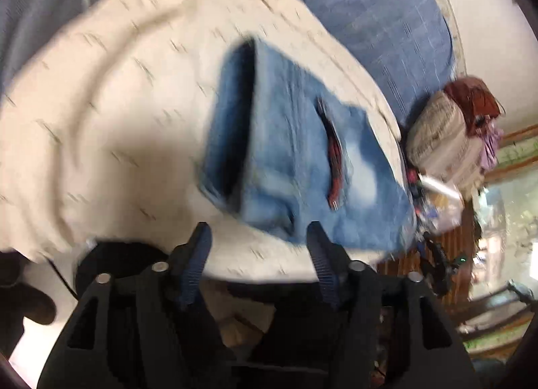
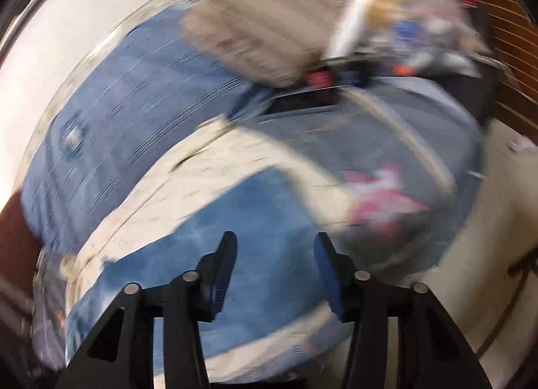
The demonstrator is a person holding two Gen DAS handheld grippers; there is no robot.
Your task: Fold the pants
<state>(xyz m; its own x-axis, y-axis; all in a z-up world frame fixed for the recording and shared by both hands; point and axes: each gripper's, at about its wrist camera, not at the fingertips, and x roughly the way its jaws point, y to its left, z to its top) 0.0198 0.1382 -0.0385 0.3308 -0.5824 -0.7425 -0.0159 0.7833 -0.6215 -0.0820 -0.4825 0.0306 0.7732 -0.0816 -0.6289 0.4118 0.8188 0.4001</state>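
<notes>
Left wrist view: left tongs [image 1: 257, 232] spread wide, empty, folded jeans [image 1: 302, 167] lying just ahead on the cream quilt [image 1: 101, 103], long axis running ahead-right. Right tongs [image 2: 274, 244] also spread, hovering over the denim, likely nearer.

Right wrist view: smeared by motion throughout; outlines ran into streaks
Jeans [image 2: 215, 237]: near part hidden behind the right gripper [image 2: 274, 247]; fold lines unreadable
Pink patch [image 2: 386, 200]: too blurred to identify
Bundle [image 1: 447, 140]: contents unclear
Cream blanket [image 1: 117, 103]: cut off at left edge; print blurred
</notes>
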